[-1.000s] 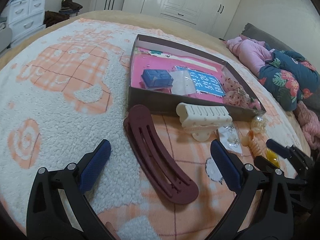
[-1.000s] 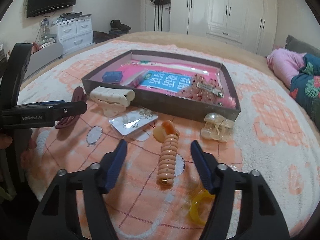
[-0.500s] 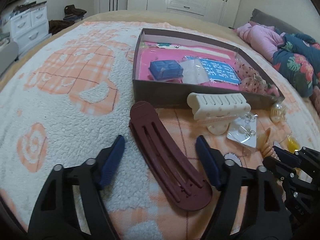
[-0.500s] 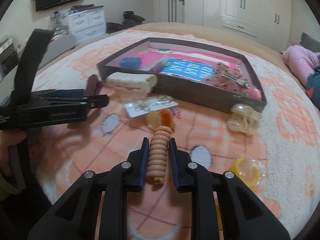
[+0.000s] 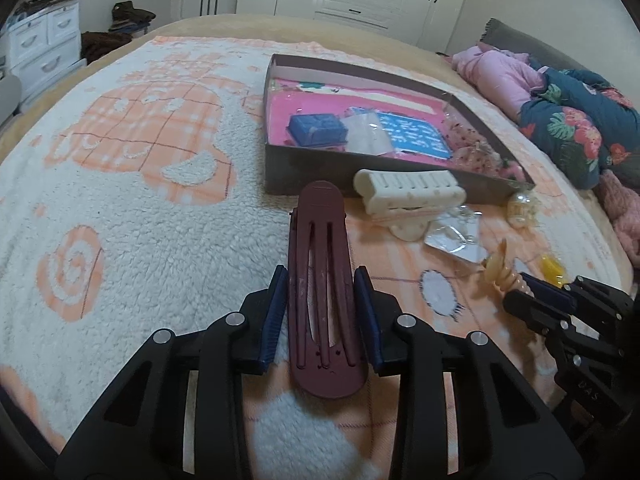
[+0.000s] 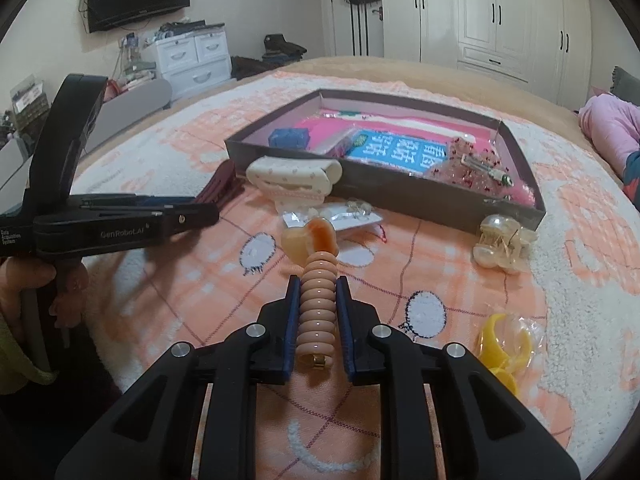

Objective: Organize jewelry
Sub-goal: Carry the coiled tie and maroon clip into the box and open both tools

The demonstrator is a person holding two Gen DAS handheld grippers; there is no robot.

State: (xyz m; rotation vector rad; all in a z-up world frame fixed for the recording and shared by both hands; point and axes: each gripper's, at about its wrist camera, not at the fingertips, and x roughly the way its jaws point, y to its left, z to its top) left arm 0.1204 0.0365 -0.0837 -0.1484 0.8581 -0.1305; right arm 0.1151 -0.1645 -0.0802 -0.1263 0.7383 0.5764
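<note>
white cupboards (image 6: 500, 20) stand behind the bed. on the bed we see a fluffy orange and white blanket (image 5: 120, 208), and on it a flat dark box (image 6: 400, 192) with pink inside. our left tool (image 5: 322, 312) has just been closing, and its blue pads now press both sides of the long dark red hair clip (image 5: 322, 280) lying just in front of the box. our right tool (image 6: 318, 316) is squeezed tight on the bumpy peach hair clip (image 6: 318, 304), also on the blanket.
</note>
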